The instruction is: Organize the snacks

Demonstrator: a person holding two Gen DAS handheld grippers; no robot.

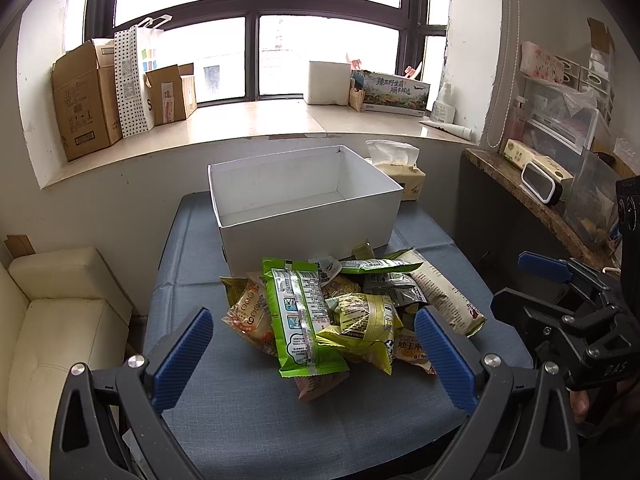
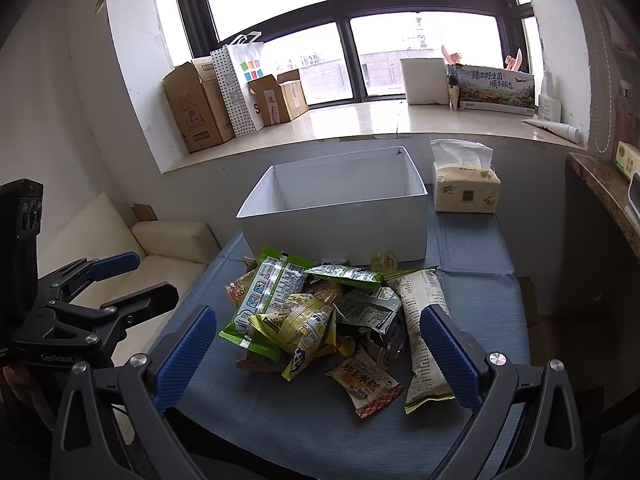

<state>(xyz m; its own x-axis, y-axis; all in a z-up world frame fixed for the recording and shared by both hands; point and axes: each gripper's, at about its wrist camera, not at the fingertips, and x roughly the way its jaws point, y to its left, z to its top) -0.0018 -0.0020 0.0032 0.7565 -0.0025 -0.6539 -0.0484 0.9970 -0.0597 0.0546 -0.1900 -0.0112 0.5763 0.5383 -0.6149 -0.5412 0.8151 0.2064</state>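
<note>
While both your left gripper [image 1: 314,350] and right gripper [image 2: 316,354] hang wide apart and empty, the snack pile [image 2: 332,312] sits near the white box [image 2: 336,208]; grabbing overlapped slippery packets risks dragging neighbours off the table [image 2: 280,412].

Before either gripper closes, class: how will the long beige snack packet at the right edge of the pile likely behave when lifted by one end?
The long beige packet is thin crinkled film, so it will probably sag. It looks light for its length. Its glossy film may slip between the right gripper pads.
</note>
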